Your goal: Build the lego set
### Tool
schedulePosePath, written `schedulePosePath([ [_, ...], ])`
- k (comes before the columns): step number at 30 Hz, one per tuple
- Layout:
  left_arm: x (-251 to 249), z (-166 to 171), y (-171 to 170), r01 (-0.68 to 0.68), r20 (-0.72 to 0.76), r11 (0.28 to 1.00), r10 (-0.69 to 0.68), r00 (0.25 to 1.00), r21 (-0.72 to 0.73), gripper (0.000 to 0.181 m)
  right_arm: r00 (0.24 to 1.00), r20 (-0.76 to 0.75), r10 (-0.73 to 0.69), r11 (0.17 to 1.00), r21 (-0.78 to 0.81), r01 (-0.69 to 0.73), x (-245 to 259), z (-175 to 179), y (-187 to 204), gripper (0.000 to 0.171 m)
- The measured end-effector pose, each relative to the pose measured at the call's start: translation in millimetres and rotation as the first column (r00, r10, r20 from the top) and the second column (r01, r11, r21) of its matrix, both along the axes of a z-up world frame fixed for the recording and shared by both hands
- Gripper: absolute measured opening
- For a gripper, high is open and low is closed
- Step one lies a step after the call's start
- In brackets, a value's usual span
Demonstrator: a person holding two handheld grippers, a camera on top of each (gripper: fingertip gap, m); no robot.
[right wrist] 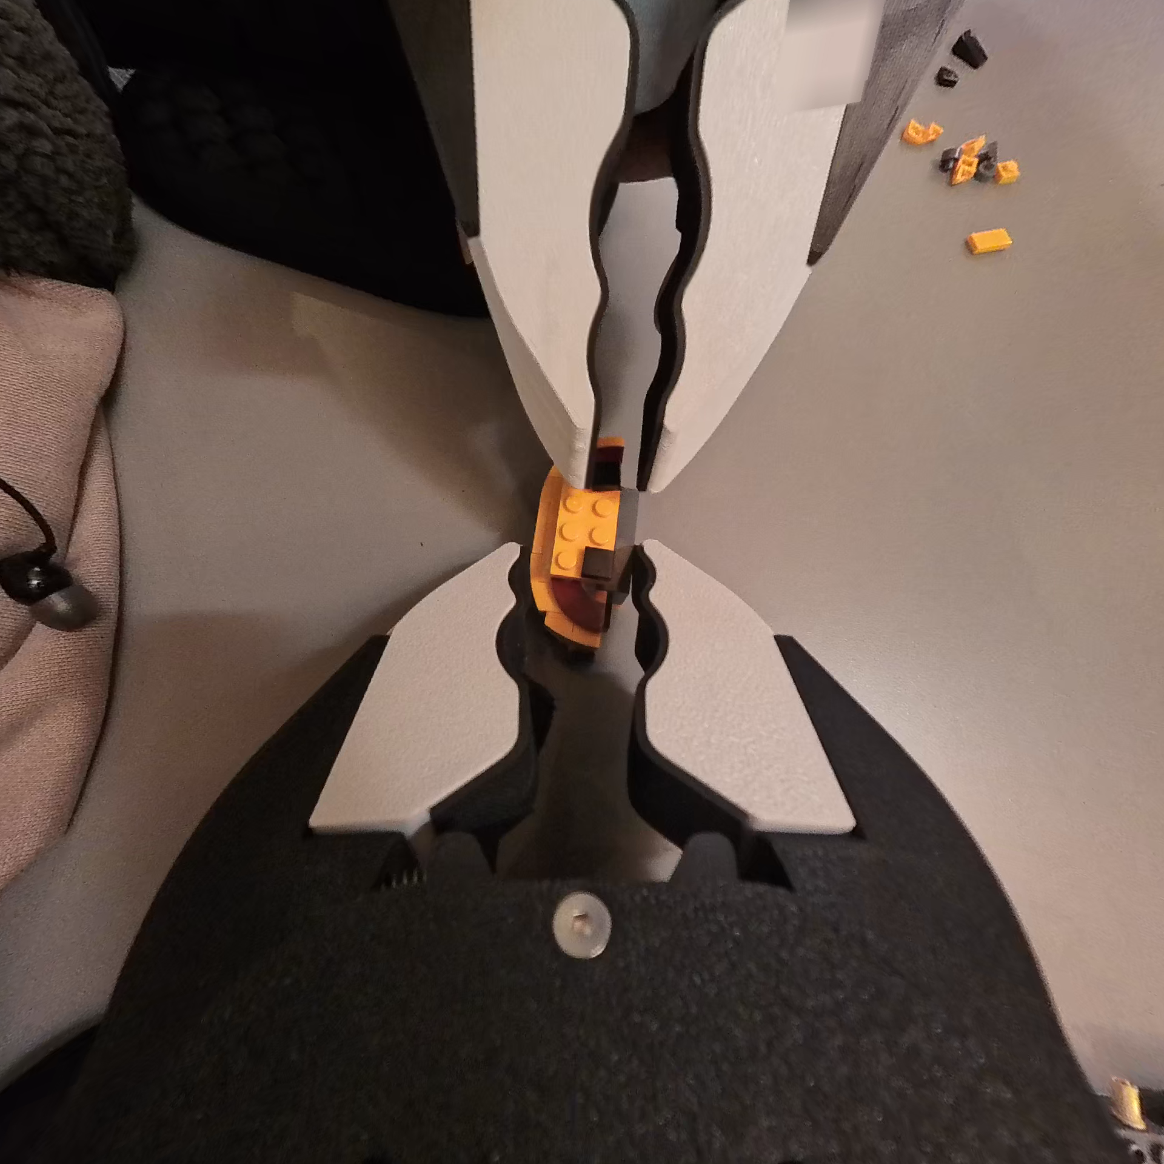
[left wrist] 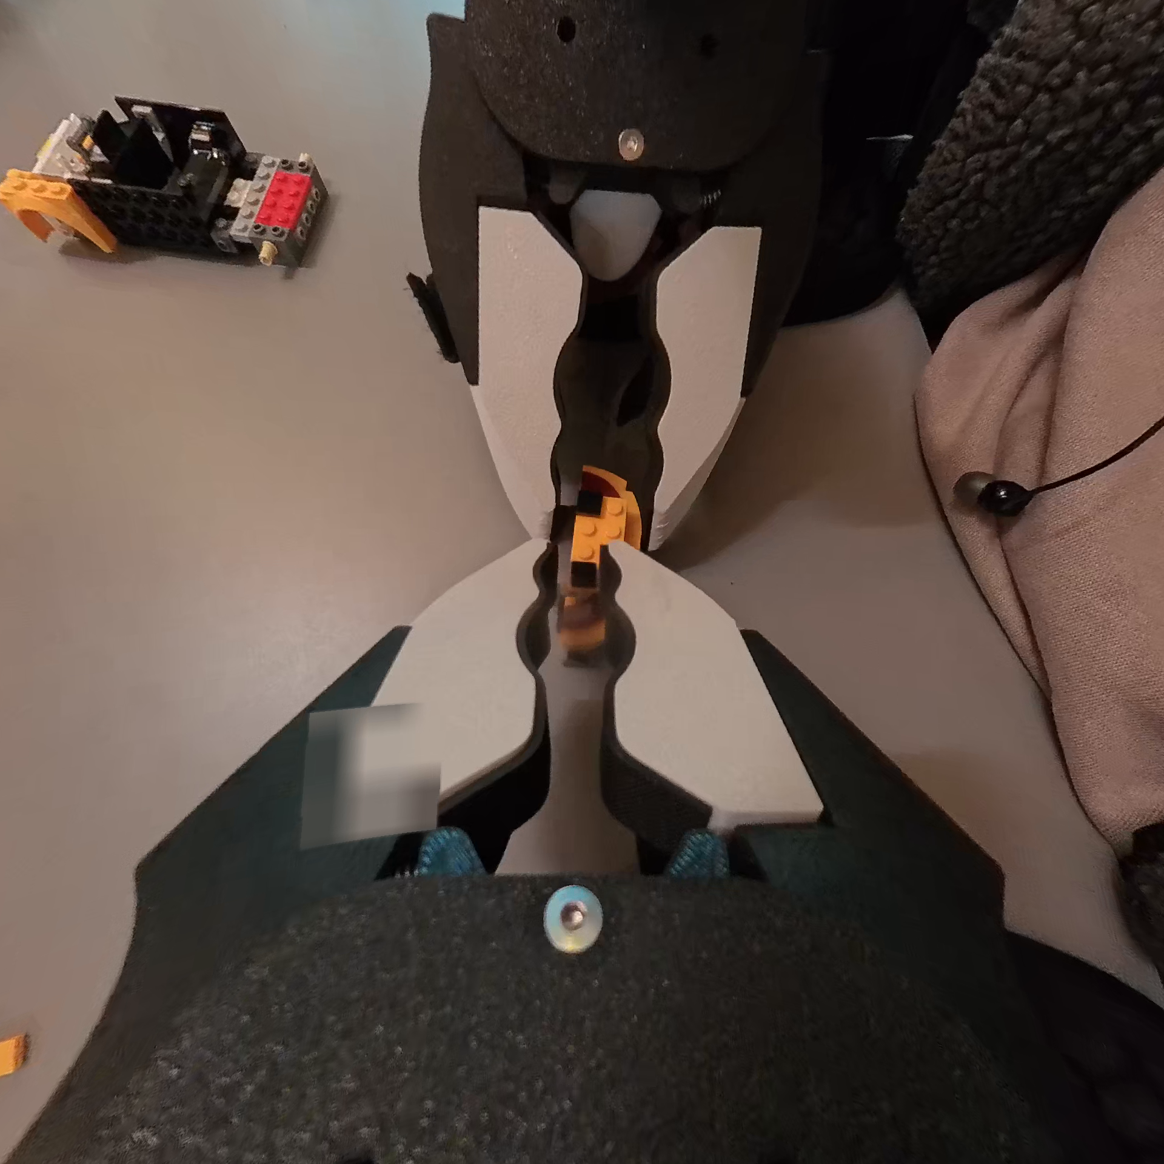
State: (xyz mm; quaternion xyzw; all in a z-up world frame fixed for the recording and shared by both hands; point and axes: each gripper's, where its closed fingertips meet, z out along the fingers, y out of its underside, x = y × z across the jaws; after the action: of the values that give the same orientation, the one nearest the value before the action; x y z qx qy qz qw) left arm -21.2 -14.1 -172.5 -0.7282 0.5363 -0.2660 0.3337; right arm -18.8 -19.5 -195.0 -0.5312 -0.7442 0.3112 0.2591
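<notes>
Grey bench (left wrist: 220, 472) carries a partly built black lego model (left wrist: 170, 189) at far left, well apart from both tools. Left hand-held gripper (left wrist: 576, 567) and right hand-held gripper (right wrist: 579, 560) meet tip to tip above the bench, each closed narrow on opposite ends of one small orange lego subassembly (right wrist: 576, 535). Loose orange and black pieces (right wrist: 970, 164) lie far right.

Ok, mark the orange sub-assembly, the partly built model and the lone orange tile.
orange sub-assembly (right wrist: 582, 526): right wrist view, studded top face.
partly built model (left wrist: 283, 196): left wrist view, red brick.
lone orange tile (right wrist: 989, 241): right wrist view, flat top.
</notes>
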Motion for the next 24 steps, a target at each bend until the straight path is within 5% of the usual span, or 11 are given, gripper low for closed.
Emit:
schedulePosePath([
  [9,-10.5,-9.4,-4.5,0.023,-0.011,1.000,-0.023,1.000,-0.009,0.040,1.000,0.002,0.001,1.000,-0.003,-0.001,0.2,0.0,0.0,0.030],
  [24,-0.7,-34.8,-5.5,0.030,-0.076,1.000,-0.030,0.997,-0.007,0.030,0.984,0.045,0.172,0.985,-0.007,-0.172,2.3,-0.1,2.5,0.030],
])
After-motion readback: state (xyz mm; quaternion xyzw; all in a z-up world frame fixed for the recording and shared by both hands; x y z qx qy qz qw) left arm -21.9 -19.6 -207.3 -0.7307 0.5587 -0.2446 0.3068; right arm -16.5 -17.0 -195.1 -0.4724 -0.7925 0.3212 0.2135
